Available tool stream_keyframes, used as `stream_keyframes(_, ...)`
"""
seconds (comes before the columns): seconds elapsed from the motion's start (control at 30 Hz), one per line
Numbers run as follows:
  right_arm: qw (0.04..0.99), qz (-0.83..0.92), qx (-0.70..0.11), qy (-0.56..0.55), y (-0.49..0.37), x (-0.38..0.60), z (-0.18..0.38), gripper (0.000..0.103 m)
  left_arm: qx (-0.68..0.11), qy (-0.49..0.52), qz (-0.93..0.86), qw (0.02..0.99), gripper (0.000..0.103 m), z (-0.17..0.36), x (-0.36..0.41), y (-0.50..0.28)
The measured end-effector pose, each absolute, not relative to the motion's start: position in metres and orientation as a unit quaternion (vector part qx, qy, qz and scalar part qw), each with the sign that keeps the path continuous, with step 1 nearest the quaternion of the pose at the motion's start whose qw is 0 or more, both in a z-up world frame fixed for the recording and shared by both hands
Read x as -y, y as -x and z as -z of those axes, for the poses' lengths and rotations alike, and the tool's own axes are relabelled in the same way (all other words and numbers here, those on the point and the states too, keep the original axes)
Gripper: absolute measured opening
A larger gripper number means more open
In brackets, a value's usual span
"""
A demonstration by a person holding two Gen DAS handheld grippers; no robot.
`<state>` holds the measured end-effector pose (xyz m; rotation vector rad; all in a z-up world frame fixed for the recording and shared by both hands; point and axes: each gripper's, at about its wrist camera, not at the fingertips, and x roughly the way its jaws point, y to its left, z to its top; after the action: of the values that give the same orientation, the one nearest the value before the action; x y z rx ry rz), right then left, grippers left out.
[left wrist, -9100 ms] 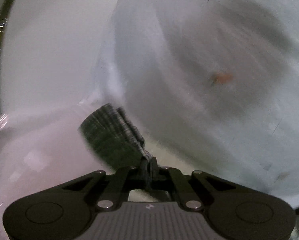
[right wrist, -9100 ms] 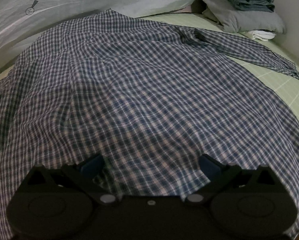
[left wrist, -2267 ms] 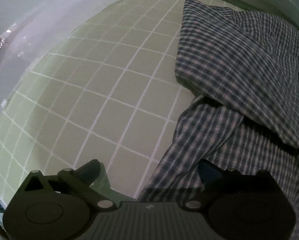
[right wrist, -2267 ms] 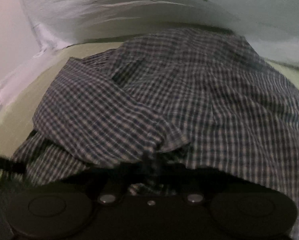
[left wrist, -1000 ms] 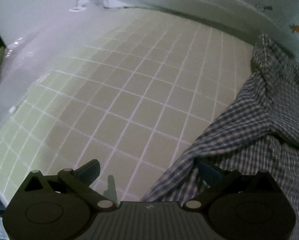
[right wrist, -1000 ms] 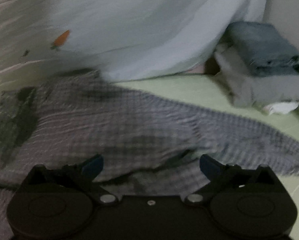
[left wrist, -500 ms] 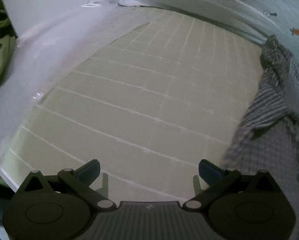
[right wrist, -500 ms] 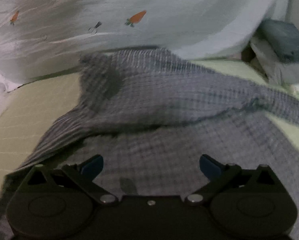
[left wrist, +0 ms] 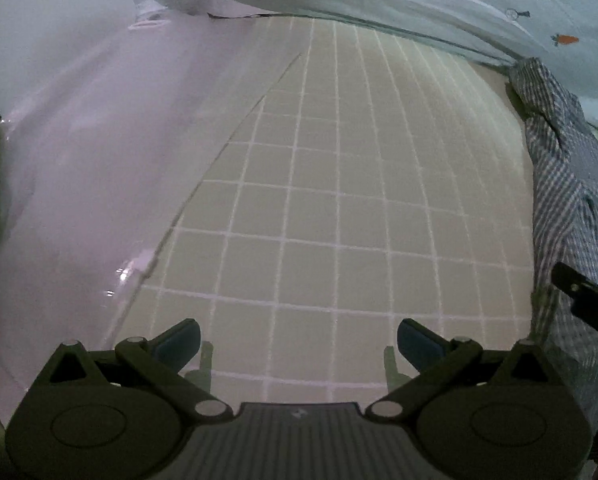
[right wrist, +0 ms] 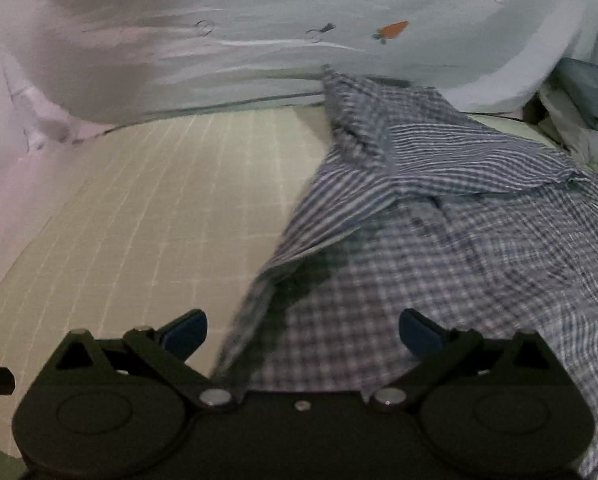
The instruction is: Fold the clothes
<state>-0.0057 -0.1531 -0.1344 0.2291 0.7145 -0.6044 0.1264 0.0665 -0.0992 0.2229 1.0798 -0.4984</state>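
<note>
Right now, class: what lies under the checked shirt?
The checked shirt lies on the green gridded sheet, which shows bare beside it. Whatever is beneath the shirt's own folds is covered.

Our left gripper (left wrist: 297, 338) and right gripper (right wrist: 303, 330) look alike: matte black bodies, two round discs, silver pivot screws, blue-padded fingertips (left wrist: 413, 340). Between the left gripper's discs we see a ribbed grey panel.

This is a bedroom in a home. The work surface is a bed with a pale green grid-patterned sheet (left wrist: 339, 208). A light quilt printed with small carrots (right wrist: 299, 20) lies bunched along the far side, and a stack of folded clothes (right wrist: 583, 100) sits in the corner by the wall.
</note>
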Motion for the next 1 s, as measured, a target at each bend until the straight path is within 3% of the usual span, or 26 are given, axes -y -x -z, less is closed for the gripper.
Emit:
stream_keyframes(0.07,0.881,0.295,-0.352,-0.113,0.001,0.145,0.140,0.102,-0.506,-0.108,0.235,0.823,0.103,0.101,-0.072,-0.131)
stream_keyframes(0.17,0.876,0.290,-0.367,-0.120,-0.003,0.136,0.147,0.088,-0.505,-0.108,0.235,0.823,0.103,0.102,-0.079,-0.138)
stream_keyframes(0.2,0.875,0.285,-0.372,-0.123,-0.005,0.133,0.149,0.079,-0.506,-0.107,0.234,0.823,0.103,0.103,-0.081,-0.140)
stream_keyframes(0.33,0.882,0.251,-0.380,-0.117,0.000,0.132,0.149,0.023,-0.511,-0.101,0.238,0.820,0.103,0.105,-0.087,-0.145)
stream_keyframes(0.4,0.886,0.236,-0.378,-0.126,0.004,0.134,0.146,0.004,-0.515,-0.098,0.242,0.817,0.103,0.105,-0.085,-0.147)
stream_keyframes(0.73,0.903,0.245,-0.323,-0.141,0.049,0.177,0.101,0.002,-0.517,-0.082,0.276,0.806,0.103,0.103,-0.050,-0.133)
stream_keyframes(1.0,0.887,0.297,-0.323,-0.144,0.112,0.268,0.093,0.002,-0.517,-0.081,0.290,0.801,0.103,0.105,-0.001,-0.101)
